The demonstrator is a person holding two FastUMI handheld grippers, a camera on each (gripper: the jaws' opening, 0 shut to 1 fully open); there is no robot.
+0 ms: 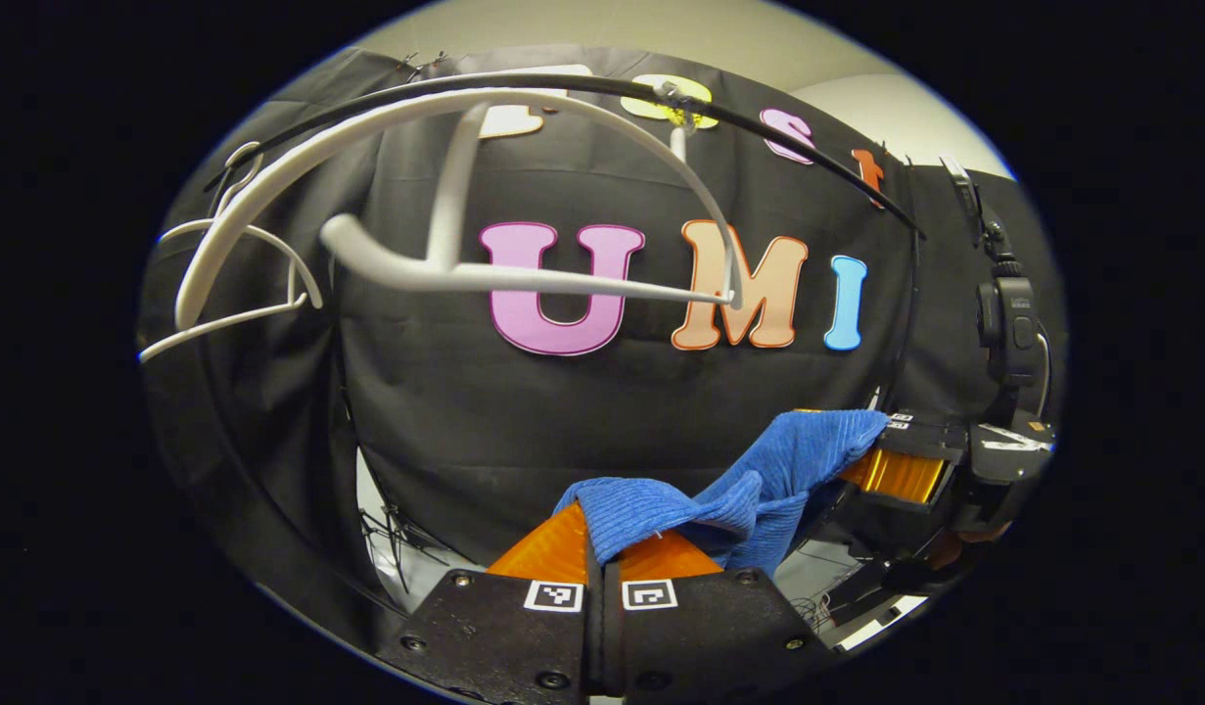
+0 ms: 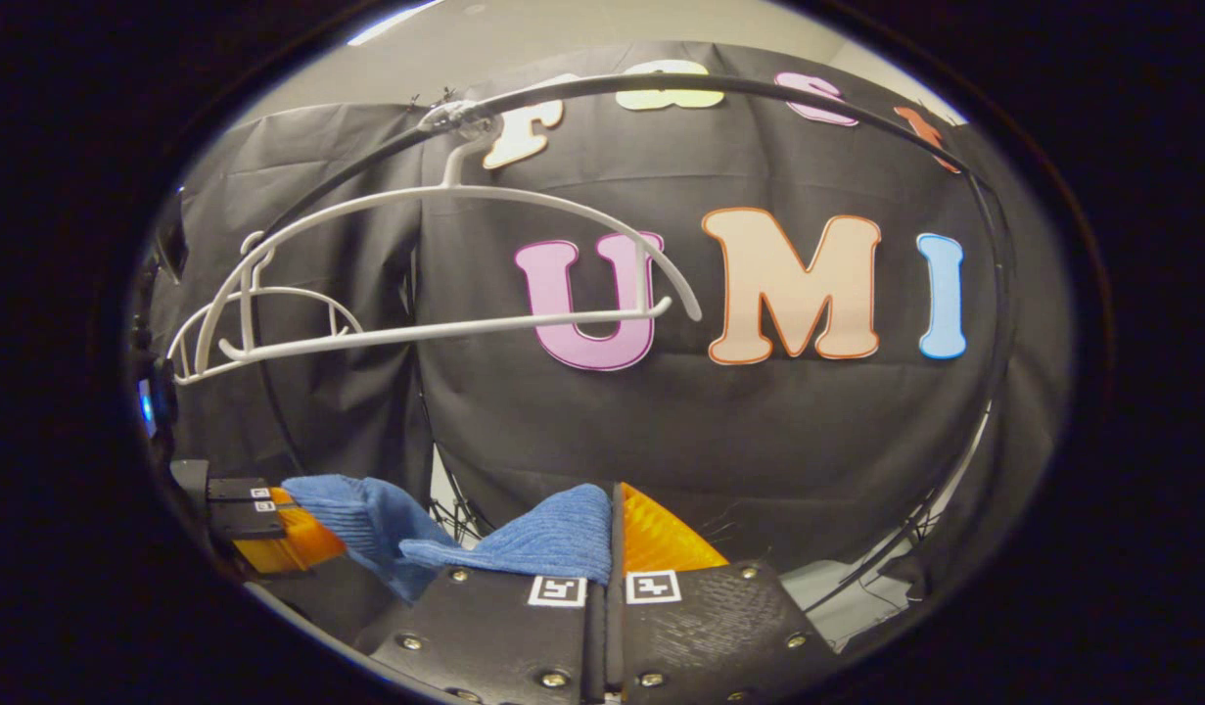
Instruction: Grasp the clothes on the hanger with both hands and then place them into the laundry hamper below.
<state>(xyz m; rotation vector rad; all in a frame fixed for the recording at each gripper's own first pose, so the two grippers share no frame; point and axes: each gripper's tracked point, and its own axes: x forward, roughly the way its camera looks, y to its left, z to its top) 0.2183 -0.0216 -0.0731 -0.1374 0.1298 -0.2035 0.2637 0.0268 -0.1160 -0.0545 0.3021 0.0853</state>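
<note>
A blue ribbed garment [image 1: 749, 490] hangs stretched between my two grippers, well below the bare white hanger [image 1: 445, 196]. My left gripper [image 1: 602, 543] is shut on one end of the cloth, which bunches over its fingers. The other end runs right to the right gripper [image 1: 896, 460], which pinches it there. In the right gripper view, my right gripper [image 2: 612, 534] is shut on the blue garment [image 2: 553, 539], which drapes left to the left gripper [image 2: 279, 519]. The white hanger [image 2: 445, 264] hangs from a black rail [image 2: 719, 88] above.
A second white hanger [image 1: 240, 284] hangs farther left on the rail [image 1: 808, 147]. A black camera mount [image 1: 1008, 313] stands at the right edge of the left gripper view. Black cloth walls the booth behind. Cables [image 1: 396, 548] lie low beyond the frame.
</note>
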